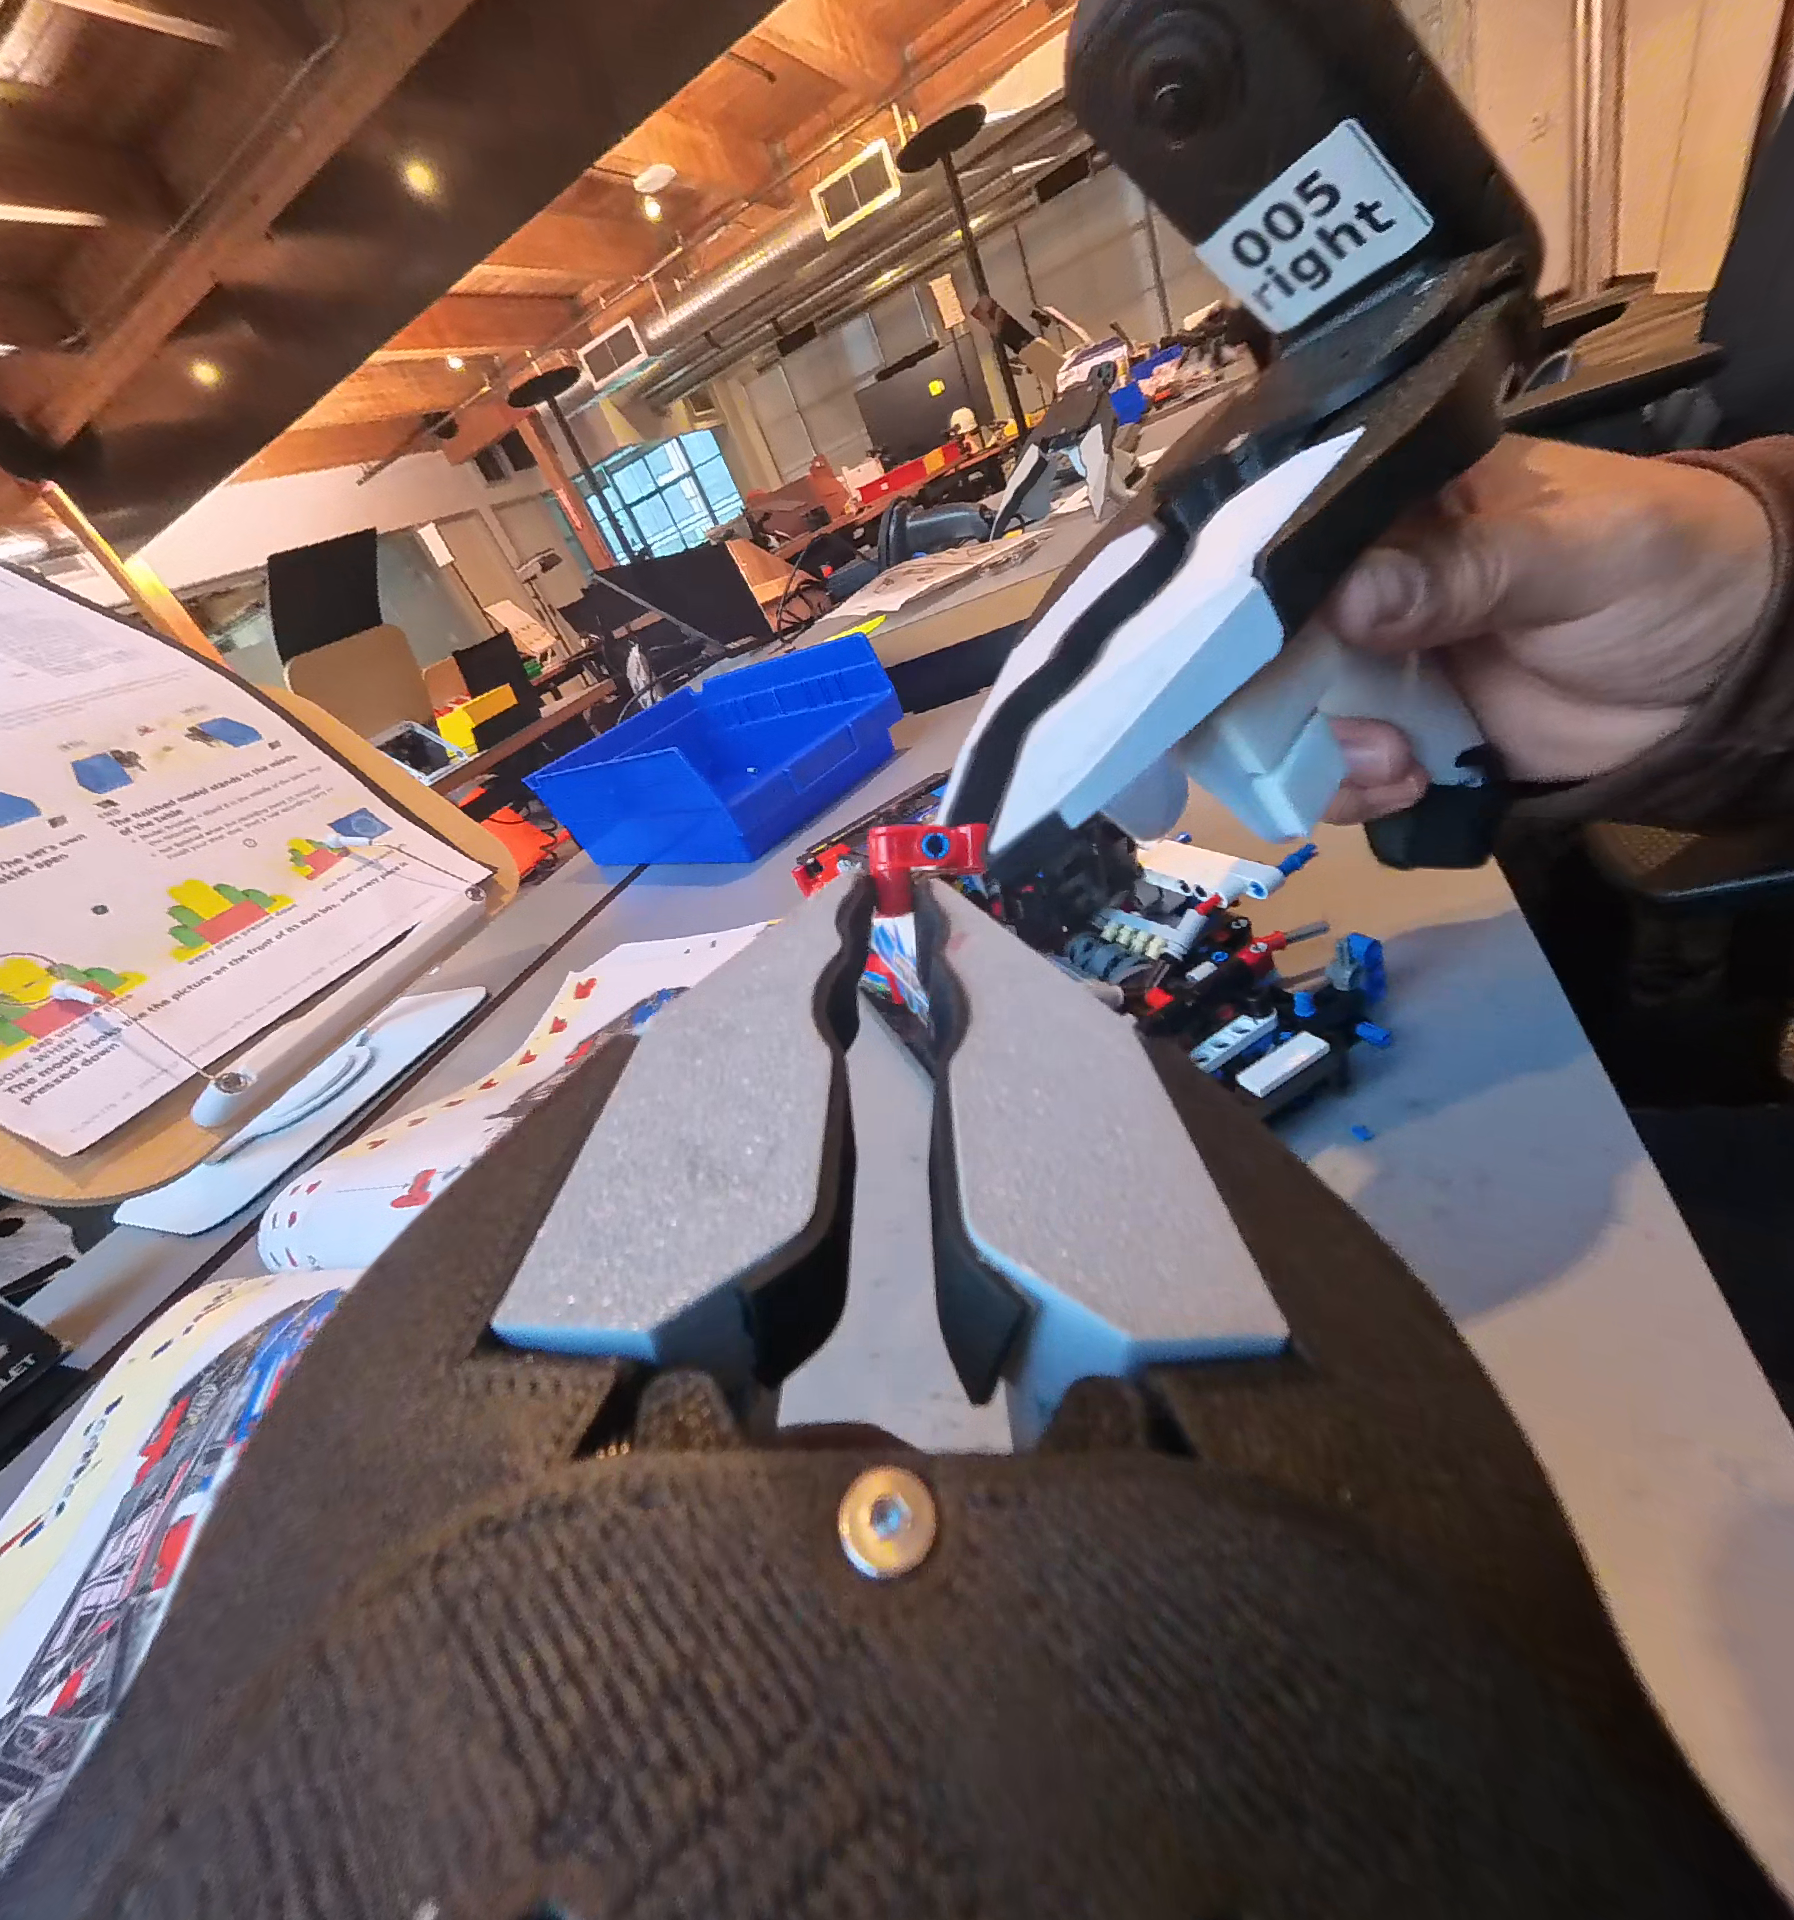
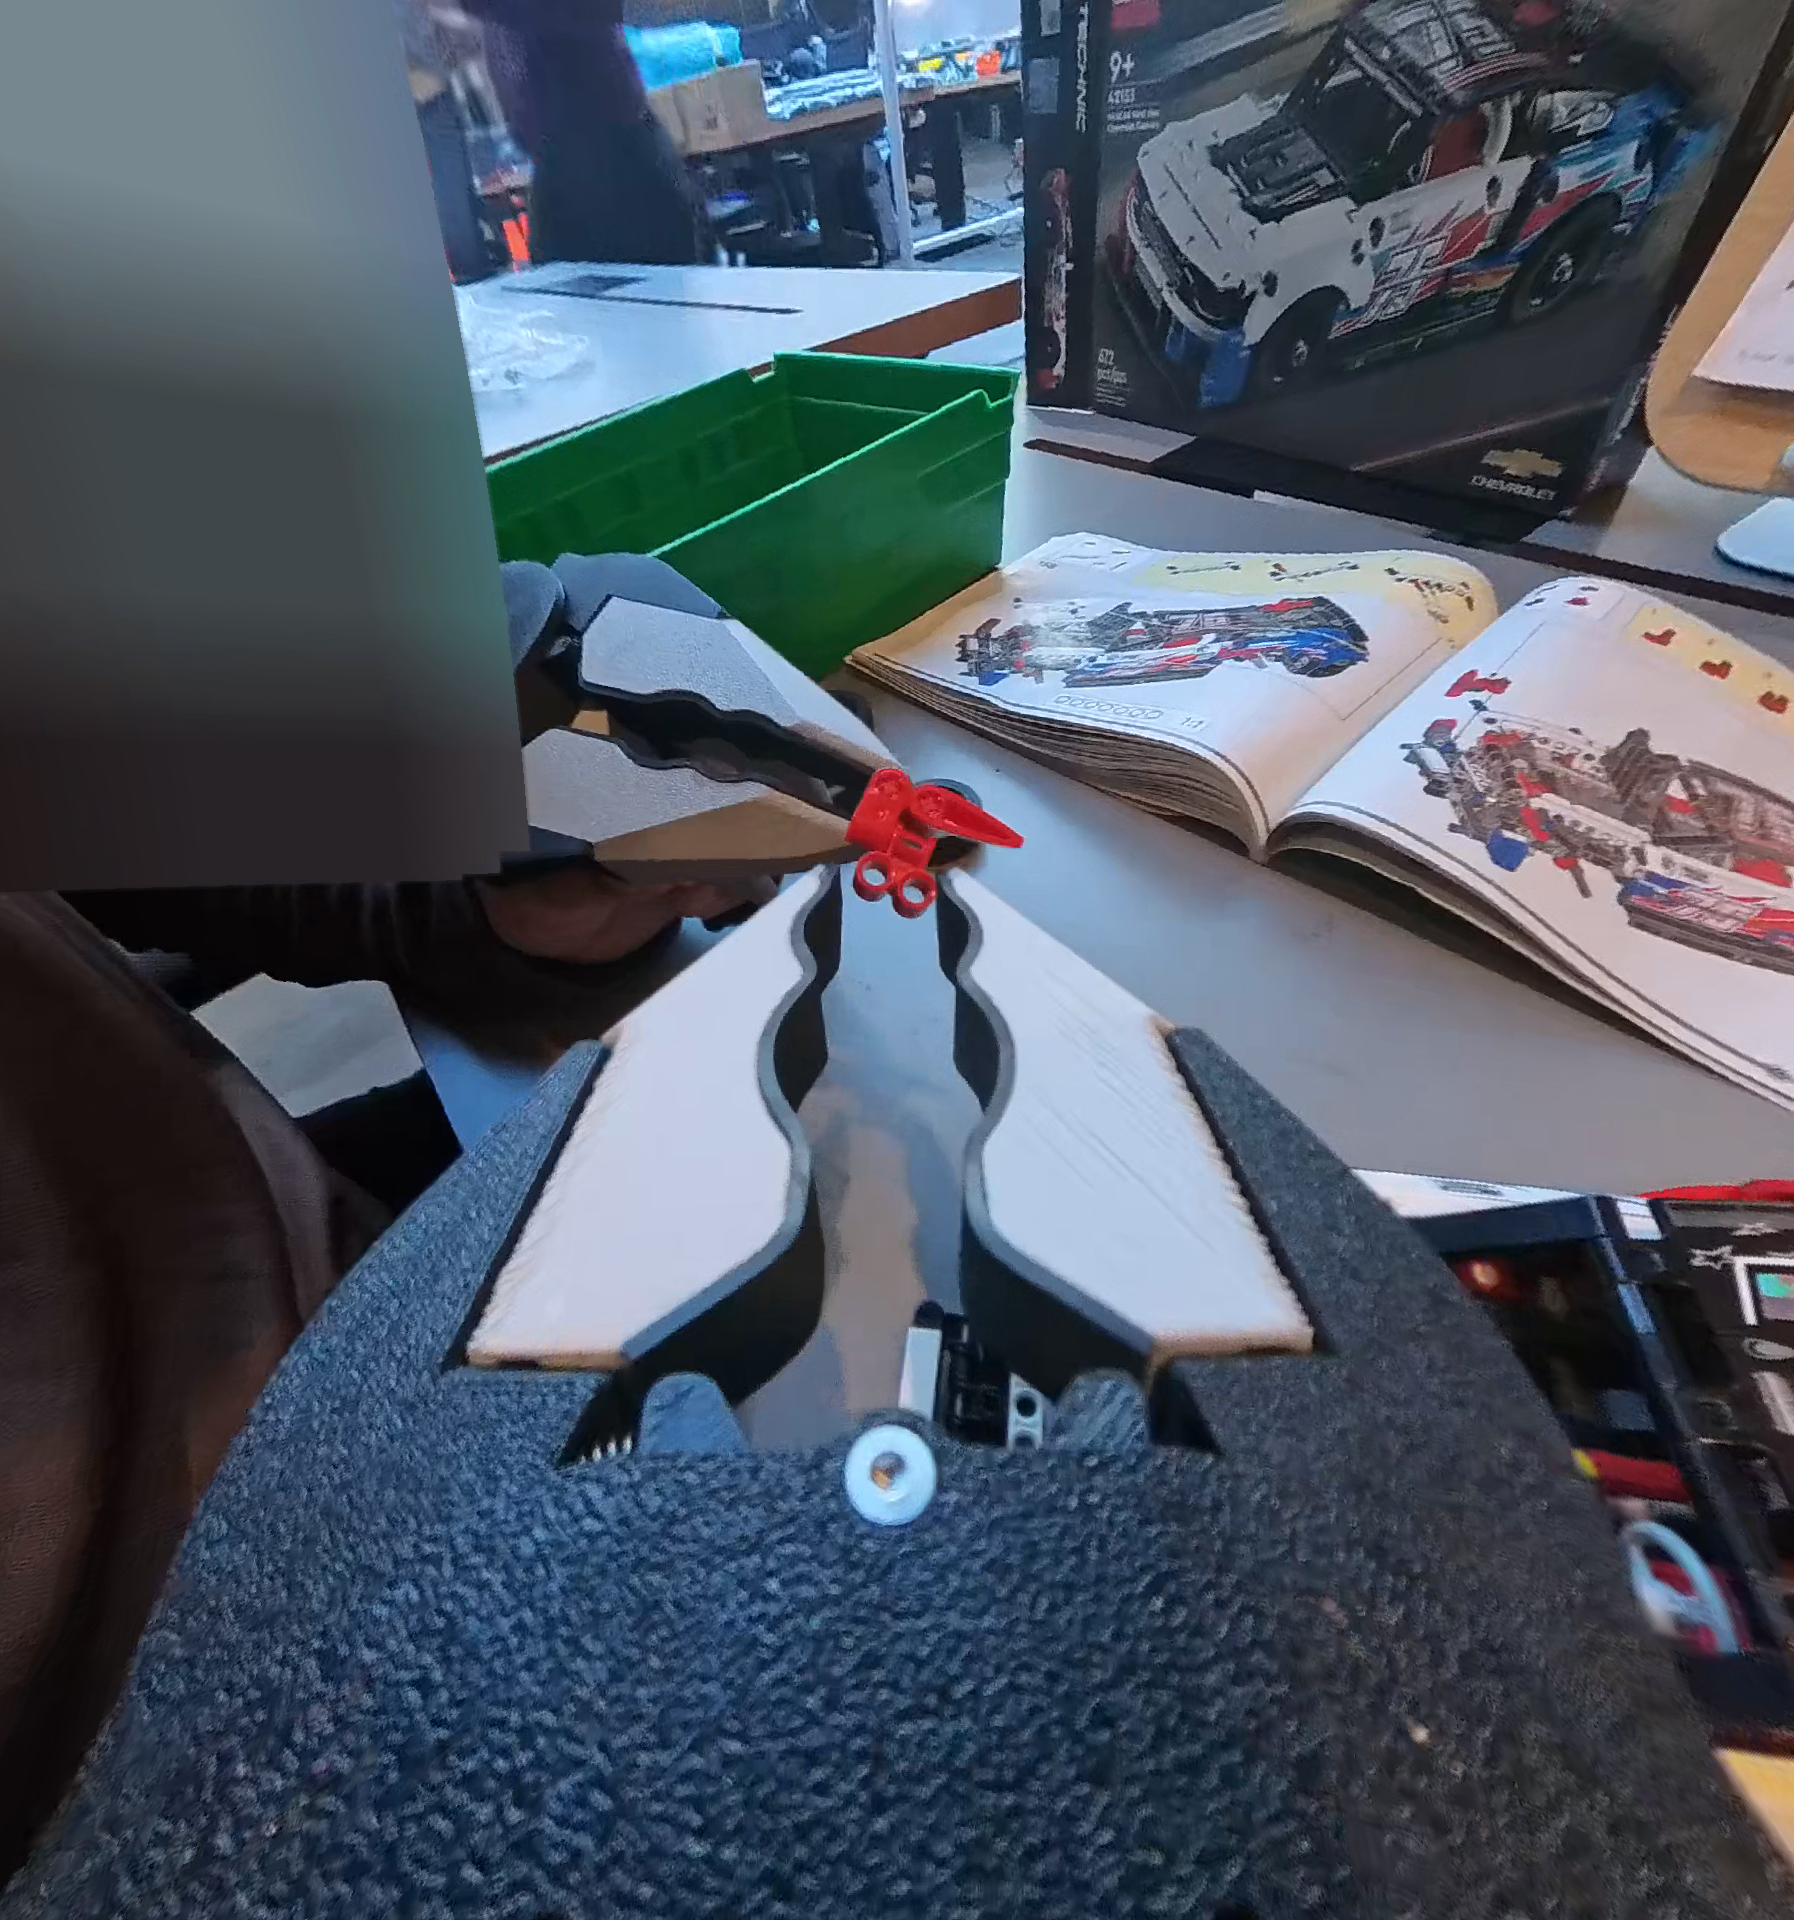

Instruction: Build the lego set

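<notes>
My left gripper (image 1: 888, 896) is shut on a small red lego piece (image 1: 914, 854) with a blue pin in it, held above the table. In the right wrist view the left gripper (image 2: 853, 821) comes in from the left with the red piece (image 2: 908, 836) at its tips. My right gripper (image 2: 890, 885) is open, its tips on either side of the piece's lower end without clearly touching it. In the left wrist view the right gripper (image 1: 999, 836) comes down from the upper right. The partly built lego car (image 1: 1220, 961) lies on the table beyond, and also shows in the right wrist view (image 2: 1745, 1382).
A blue bin (image 1: 727, 764) stands behind the car. A green bin (image 2: 768, 499), the set's box (image 2: 1392, 239) and an open instruction booklet (image 2: 1392, 748) lie on the grey table (image 2: 1236, 997). An instruction sheet on a wooden stand (image 1: 93, 852) is at the left. The tips of both grippers are at nearly the same place.
</notes>
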